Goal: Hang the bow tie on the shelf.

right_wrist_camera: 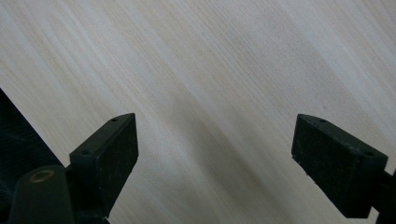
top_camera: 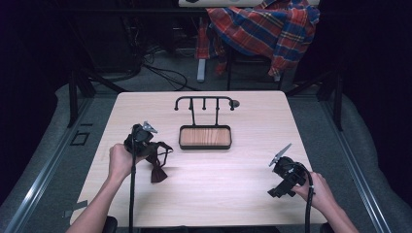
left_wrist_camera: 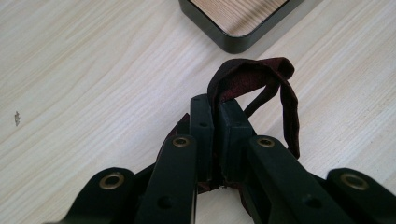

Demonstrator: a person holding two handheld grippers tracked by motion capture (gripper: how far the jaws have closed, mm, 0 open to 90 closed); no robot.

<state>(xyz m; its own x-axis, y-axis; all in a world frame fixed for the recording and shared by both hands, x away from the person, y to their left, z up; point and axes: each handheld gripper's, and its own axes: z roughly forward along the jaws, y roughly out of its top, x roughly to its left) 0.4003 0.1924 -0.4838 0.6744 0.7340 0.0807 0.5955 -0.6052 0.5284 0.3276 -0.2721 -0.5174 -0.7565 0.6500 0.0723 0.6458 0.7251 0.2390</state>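
From the high view, the left gripper (top_camera: 154,151) sits at about 9 o'clock on the pale wooden table (top_camera: 233,194), held in the person's left hand (top_camera: 120,161). A dark maroon bow tie (top_camera: 158,171) hangs from its jaws, with the bow part drooping to the tabletop toward 6 o'clock and a thin strap looping out toward 3 o'clock. Just beside it, toward 2 o'clock, lies a black-rimmed tray with a wooden floor (top_camera: 205,145), and a black rack with hooks (top_camera: 204,100) rises from the tray's far edge at 12 o'clock. The right gripper (top_camera: 278,191) rests near 4 o'clock on the table, well apart from the bow tie, in the right hand (top_camera: 318,189). Beyond the table, at 1 o'clock, a red plaid shirt (top_camera: 265,26) is draped over a chair.

In the left gripper view, the left gripper's (left_wrist_camera: 215,126) two black jaws are pressed together on the maroon fabric of the bow tie (left_wrist_camera: 252,74), whose strap arches up and over toward 1 o'clock. A corner of the tray (left_wrist_camera: 224,37) shows at 12 o'clock, near the strap but not touching it.

In the right gripper view, the right gripper (right_wrist_camera: 215,151) has its jaws spread wide, one at 8 o'clock and one at 4 o'clock, with bare wood grain between them and nothing held.
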